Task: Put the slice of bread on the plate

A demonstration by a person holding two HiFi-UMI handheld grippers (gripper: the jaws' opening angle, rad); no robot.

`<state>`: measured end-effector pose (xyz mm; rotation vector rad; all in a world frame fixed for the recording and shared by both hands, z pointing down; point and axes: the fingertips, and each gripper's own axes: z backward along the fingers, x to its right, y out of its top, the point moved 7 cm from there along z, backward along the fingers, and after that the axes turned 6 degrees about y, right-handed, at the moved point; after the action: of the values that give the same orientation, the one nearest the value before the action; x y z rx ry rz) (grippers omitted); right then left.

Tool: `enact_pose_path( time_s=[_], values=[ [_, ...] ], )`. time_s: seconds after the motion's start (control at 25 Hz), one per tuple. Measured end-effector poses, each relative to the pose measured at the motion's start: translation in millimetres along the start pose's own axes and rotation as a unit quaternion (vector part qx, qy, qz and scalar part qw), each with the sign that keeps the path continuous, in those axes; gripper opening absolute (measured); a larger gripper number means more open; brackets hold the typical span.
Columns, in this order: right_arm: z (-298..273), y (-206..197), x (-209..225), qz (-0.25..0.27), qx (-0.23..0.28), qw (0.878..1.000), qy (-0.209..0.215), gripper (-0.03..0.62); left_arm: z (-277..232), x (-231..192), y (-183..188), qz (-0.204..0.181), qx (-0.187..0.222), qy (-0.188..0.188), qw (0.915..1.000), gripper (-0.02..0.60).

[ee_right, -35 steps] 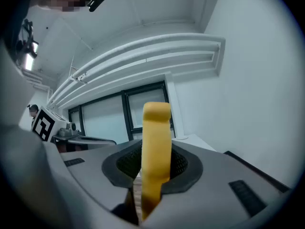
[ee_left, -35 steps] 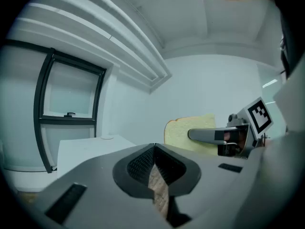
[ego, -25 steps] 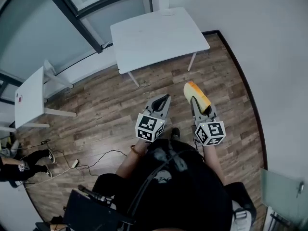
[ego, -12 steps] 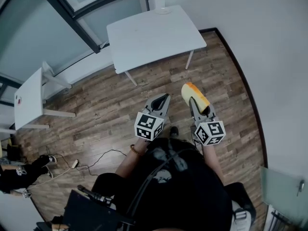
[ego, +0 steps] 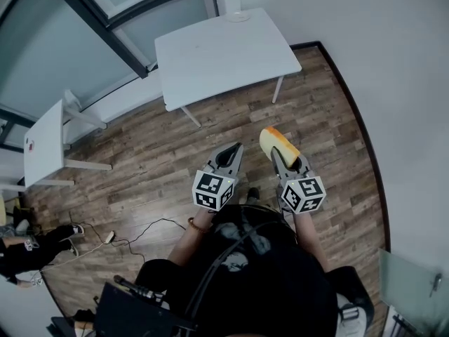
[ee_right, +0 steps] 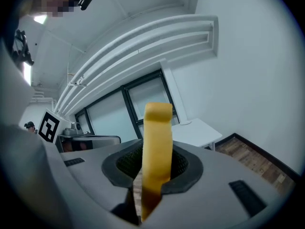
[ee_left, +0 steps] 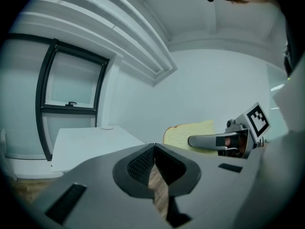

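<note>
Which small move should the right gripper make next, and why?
Probably carry the bread slice forward toward the white table: the right gripper holds it over the wooden floor, and the likely plate sits at the table's far edge.

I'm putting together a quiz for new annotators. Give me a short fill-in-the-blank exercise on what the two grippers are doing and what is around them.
1. The right gripper is shut on a slice of ___.
2. The left gripper holds ___.
3. The white table stands on a floor made of ___.
Missing words: bread; nothing; wood.
</note>
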<state>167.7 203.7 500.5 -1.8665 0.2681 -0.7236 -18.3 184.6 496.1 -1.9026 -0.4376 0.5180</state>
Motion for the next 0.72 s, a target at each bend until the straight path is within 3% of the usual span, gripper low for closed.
enact_pose_path(
  time_s=[0.32,0.56,0.72],
  values=[
    [-52,13,23,-0.025,-0.011,1.0,-0.004,0.097,-41,-44,23,-0.004,0.003,-0.007,1.0,0.006],
    [-121,47,23,0.003,-0.008,1.0,0.011,0.098,-66,-101,46,0.002,0.018,-0.012,0.9998,0.006],
    [-155,59,22,0.009,-0.007,1.0,0.006,0.097,-88,-130,46,0.017,0.0,-0.038,0.9991,0.006]
  ],
)
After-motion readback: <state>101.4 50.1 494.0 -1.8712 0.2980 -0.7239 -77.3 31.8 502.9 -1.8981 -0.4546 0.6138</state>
